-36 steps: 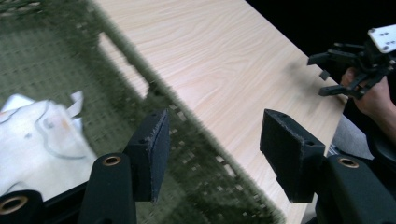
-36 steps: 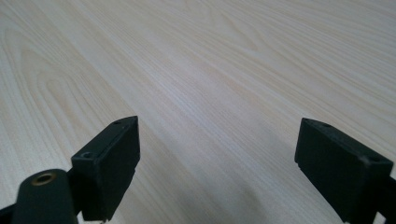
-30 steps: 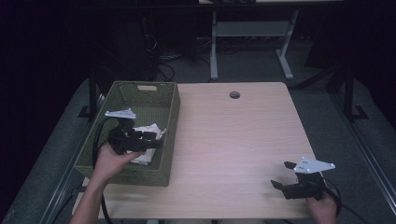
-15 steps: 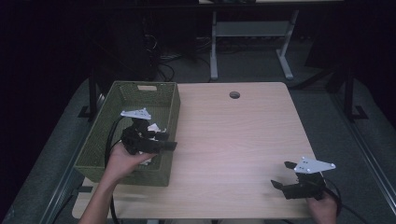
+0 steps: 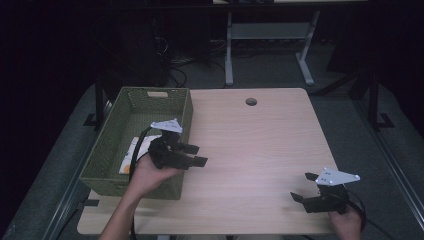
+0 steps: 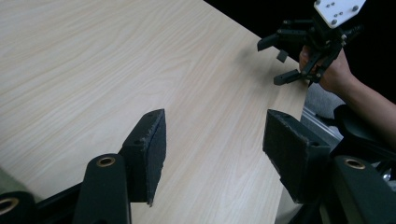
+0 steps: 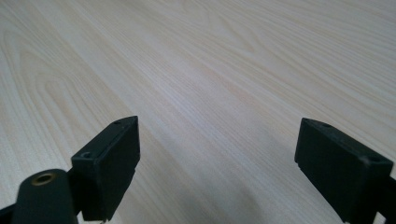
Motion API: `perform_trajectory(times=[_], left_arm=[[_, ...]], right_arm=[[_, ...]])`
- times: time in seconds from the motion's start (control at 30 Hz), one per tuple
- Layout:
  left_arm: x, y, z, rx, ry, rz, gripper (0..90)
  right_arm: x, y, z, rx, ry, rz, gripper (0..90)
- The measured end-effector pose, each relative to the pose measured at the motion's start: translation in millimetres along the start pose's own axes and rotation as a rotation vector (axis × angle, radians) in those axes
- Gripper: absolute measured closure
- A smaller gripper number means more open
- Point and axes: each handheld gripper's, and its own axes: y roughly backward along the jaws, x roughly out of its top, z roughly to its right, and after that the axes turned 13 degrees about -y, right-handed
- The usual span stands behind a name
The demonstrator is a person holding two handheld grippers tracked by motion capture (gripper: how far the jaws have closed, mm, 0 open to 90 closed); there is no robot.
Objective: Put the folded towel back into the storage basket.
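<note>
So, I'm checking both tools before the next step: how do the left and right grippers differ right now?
The left gripper sits over the right wall of the green basket, jaws pointing across the table; the right gripper sits at the table's near right corner, far from the basket. The right gripper's jaws stand wider apart than the left's. Both are open and empty, each with a grey plate on top.

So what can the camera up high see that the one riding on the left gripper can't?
The high view alone takes in the green basket, the white packet lying in it, the round hole in the table, and the floor with desk legs behind. The left gripper view alone gives a close look at the left gripper and its rough black pads, open with nothing between them. Both show the wooden table and the right gripper, open in a hand.
</note>
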Motion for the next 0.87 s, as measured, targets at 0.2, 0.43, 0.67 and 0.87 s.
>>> perform_trajectory(times=[0.2,0.43,0.67,0.87], left_arm=[[7.6,-14.5,9.8,-0.013,-0.027,-0.01,39.4],[10.5,-40.8,23.8,-0.03,-0.057,-0.044,38.5],[7.3,-67.2,37.7,-0.032,-0.095,-0.092,37.7],[5.7,-88.3,54.2,-0.02,-0.142,-0.134,36.0]], right_arm=[[0.6,1.6,-0.1,-0.001,0.001,0.008,13.5],[0.2,1.1,-0.8,-0.002,0.001,0.005,13.5],[-0.2,2.4,0.1,-0.001,-0.004,0.011,13.5],[0.1,4.0,0.3,0.002,0.009,0.019,13.5]])
